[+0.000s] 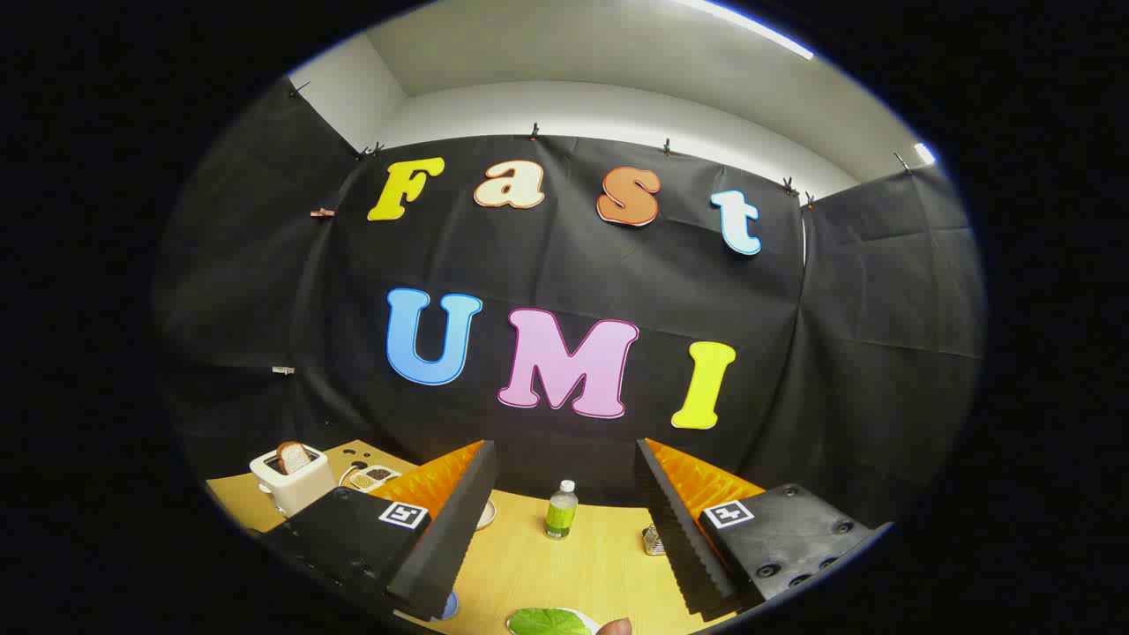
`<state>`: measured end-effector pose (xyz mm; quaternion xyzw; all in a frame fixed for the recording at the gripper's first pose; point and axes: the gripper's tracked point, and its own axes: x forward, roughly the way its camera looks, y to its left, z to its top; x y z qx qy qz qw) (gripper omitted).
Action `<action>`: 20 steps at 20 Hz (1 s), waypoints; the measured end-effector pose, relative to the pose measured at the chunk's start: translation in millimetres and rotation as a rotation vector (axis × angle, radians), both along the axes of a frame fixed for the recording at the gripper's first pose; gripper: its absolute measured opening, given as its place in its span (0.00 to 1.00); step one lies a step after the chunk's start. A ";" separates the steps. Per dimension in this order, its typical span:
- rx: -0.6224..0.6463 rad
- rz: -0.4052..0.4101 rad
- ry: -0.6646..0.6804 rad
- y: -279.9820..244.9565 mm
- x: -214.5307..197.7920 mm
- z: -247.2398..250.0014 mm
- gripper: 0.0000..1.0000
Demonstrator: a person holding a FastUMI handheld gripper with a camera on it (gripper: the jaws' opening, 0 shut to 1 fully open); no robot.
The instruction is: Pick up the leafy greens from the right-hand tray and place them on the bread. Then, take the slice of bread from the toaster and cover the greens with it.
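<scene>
The claw [554,529] hangs wide apart and empty above the surface [564,564], the leafy greens [549,622] lying low between its fingers, probably light, limp and easily torn, so best pinched gently at an edge, while the bread slice [293,457] stands in the toaster [291,481] far left

Bright ceiling strip light [750,25] overhead, sharp centre, edges bowed and perhaps softened.

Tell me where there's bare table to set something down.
Free: the wood between the open claw fingers, from the green bottle down toward the leafy greens. Crowded: the far left corner, where the toaster with its bread slice stands beside small trays.
</scene>
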<state>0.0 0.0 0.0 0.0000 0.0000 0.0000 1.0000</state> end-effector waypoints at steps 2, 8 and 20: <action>-0.001 -0.004 -0.001 -2.0 0.5 0.0 0.97; -0.006 -0.004 0.005 -3.9 0.1 -2.7 0.97; -0.043 0.061 0.071 5.7 2.9 -18.0 0.97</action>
